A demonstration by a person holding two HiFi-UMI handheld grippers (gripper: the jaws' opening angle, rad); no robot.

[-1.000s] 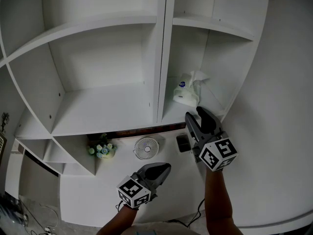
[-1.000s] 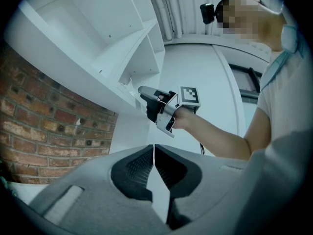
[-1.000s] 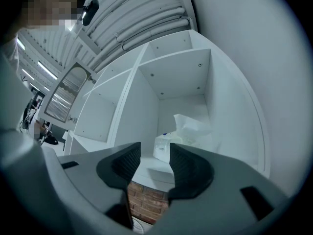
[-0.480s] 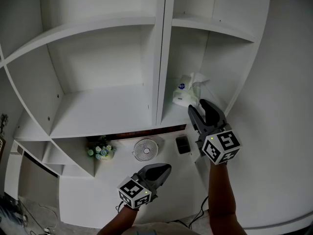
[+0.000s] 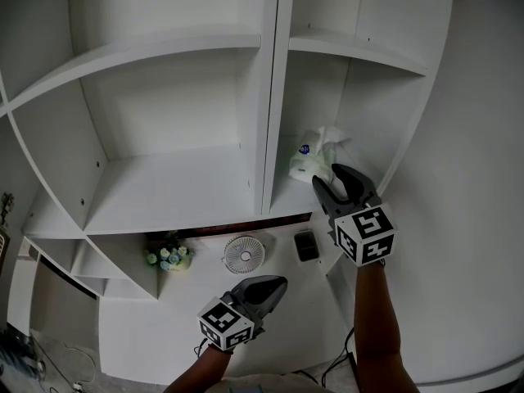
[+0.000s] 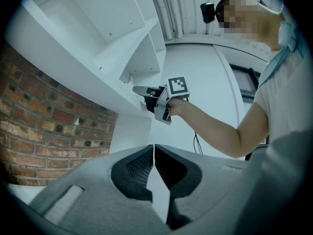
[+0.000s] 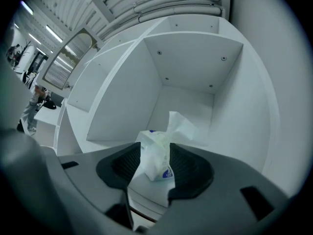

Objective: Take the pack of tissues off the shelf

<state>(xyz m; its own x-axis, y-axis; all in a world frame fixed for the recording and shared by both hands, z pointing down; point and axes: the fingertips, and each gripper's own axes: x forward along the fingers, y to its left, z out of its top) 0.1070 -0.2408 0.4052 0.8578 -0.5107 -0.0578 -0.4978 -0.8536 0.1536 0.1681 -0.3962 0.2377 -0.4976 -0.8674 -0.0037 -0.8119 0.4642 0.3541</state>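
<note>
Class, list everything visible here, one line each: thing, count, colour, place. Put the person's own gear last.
shelf unit: one, white, fills head view
pack of tissues: one, white with blue mark, right compartment
fan: one, white, surface below shelves
flowers: one bunch, blue-green, left of fan
small flat object: one, dark, right of fan
brick wall: one, reddish, left gripper view
left hand-held gripper: one, grey, low, jaws together
right hand-held gripper: one, grey, jaws apart by the pack of tissues

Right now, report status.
Left tool shut, empty. Right tool open, lined up on pack of tissues. Pack on shelf. Nothing in the way.
</note>
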